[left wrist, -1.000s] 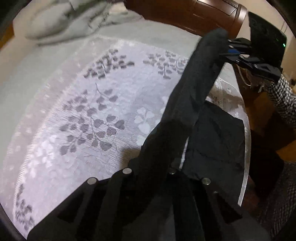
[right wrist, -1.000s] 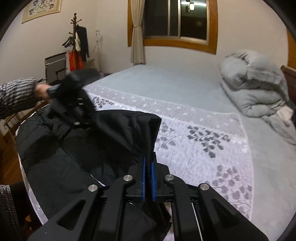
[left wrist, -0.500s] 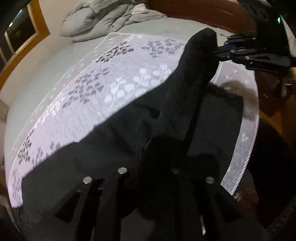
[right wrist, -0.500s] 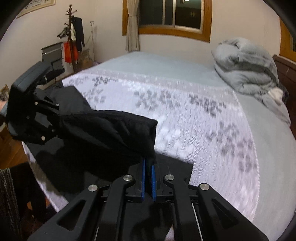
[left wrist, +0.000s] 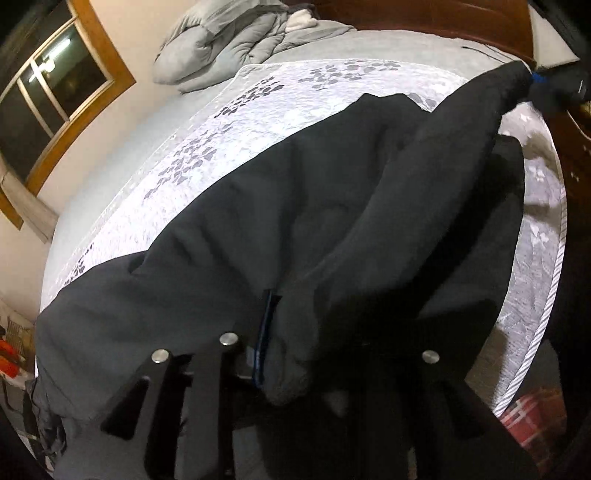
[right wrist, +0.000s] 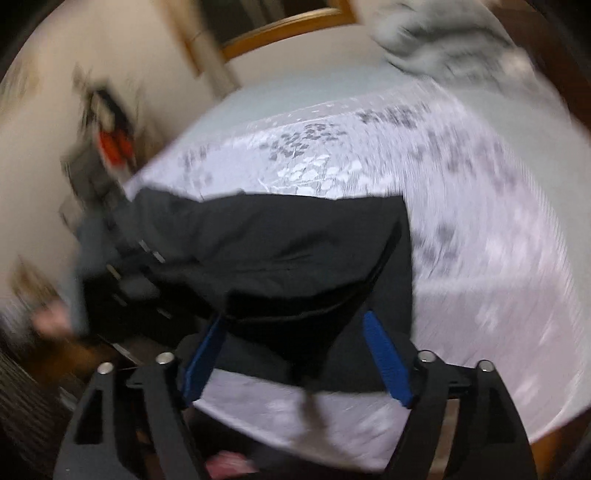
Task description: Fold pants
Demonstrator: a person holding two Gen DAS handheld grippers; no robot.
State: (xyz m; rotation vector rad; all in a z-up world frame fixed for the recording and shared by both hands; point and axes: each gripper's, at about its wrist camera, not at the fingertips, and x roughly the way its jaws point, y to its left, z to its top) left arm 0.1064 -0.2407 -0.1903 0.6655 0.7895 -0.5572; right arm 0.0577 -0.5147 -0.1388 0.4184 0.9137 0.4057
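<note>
The black pants (left wrist: pixel 258 229) lie spread over the white leaf-patterned coverlet (left wrist: pixel 280 99), with one raised fold running from bottom centre to top right. At the fold's near end my left gripper (left wrist: pixel 295 317) has its jaws just starting to open. The cloth is still bunched against its blue pad (left wrist: pixel 264 332), and the other finger is hidden under it. My right gripper (right wrist: pixel 293 319) has its jaws opening wide; the pants' folded edge (right wrist: pixel 295 258) sits between the blue pads (right wrist: pixel 384 362) without touching them. The left wrist view shows the right gripper (left wrist: pixel 554 85) at the fold's far end.
A grey duvet (left wrist: pixel 229 44) is heaped at the head of the bed by the wooden headboard (left wrist: pixel 424 14). The coverlet's piped edge (left wrist: pixel 546 280) marks the bedside, with a red plaid thing (left wrist: pixel 524 421) below it. A person's hand (right wrist: pixel 51 321) shows blurred at the left.
Both grippers came down toward the bed and laid the pants' fold across it. The right jaws went from shut on the cloth to wide apart, and that view has rolled.
</note>
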